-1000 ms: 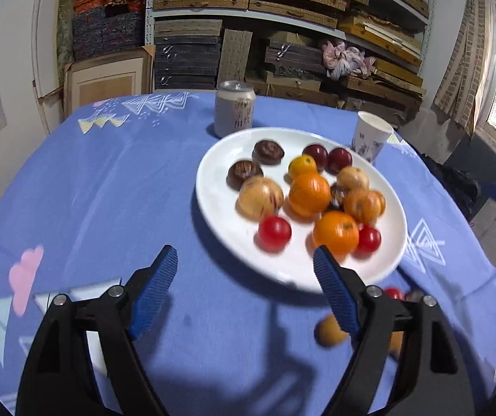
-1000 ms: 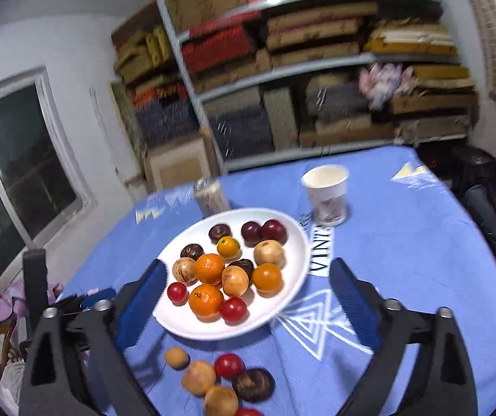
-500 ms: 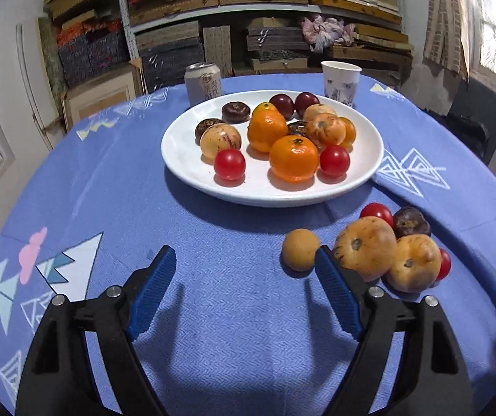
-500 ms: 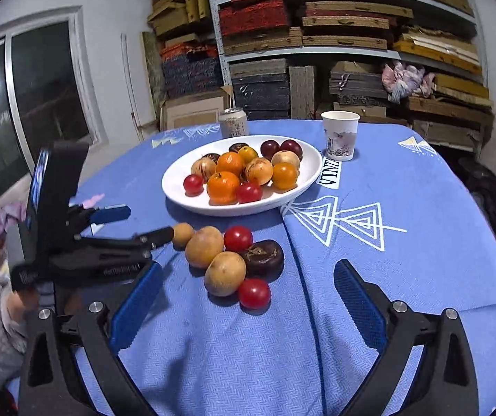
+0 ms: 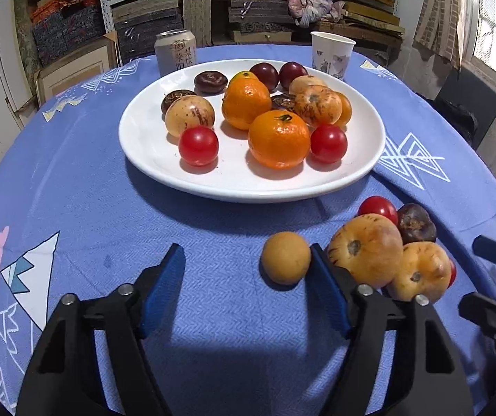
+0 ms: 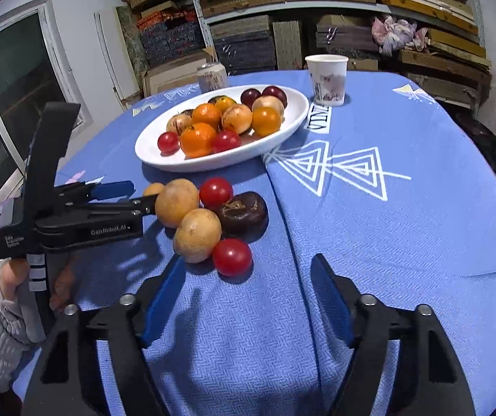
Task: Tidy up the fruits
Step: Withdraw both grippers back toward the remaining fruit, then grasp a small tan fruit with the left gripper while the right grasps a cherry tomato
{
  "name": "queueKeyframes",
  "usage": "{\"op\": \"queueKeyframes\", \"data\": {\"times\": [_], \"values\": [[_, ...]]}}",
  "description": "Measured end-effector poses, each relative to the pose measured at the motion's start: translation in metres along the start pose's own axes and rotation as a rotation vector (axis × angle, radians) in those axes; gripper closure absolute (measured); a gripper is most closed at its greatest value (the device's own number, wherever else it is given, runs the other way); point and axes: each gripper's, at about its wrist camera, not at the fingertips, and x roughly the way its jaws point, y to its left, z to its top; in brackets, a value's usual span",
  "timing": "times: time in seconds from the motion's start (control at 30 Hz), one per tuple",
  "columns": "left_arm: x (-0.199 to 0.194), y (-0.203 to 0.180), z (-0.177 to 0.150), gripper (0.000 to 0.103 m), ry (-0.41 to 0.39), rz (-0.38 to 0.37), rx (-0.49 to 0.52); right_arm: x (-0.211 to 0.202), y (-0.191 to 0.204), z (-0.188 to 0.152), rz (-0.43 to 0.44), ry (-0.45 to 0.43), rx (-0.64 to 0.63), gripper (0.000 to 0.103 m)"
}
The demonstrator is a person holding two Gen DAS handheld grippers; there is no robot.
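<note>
Fruits [image 6: 209,215] lie loose on my blue table [image 6: 403,242] before the white plate [image 5: 144,145]. My left tongs [image 5: 248,274] are closing, the small tan fruit [image 5: 285,261] between their pads, untouched. My right tongs [image 6: 248,284] are closing too, a red tomato [image 6: 232,256] just ahead.

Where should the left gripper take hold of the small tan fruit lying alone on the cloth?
Across the small tan fruit's widest middle, coming from above: it is round, and the speckled fruit crowds one side. Left gripper is closing, not yet touching.
</note>
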Motion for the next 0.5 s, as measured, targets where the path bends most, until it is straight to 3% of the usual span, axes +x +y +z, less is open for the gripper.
{"op": "queueKeyframes", "data": {"times": [0.13, 0.37, 0.5], "values": [[0.000, -0.007, 0.000, 0.043, -0.001, -0.001, 0.033, 0.015, 0.005, 0.001, 0.008, 0.063, -0.020, 0.046], [0.000, -0.011, 0.001, 0.049, -0.006, 0.005, 0.055, 0.030, 0.016, 0.010, -0.006, 0.086, -0.079, 0.046], [-0.001, -0.014, 0.001, 0.052, -0.010, 0.009, 0.073, 0.032, 0.018, 0.013, -0.014, 0.087, -0.093, 0.052]]}}
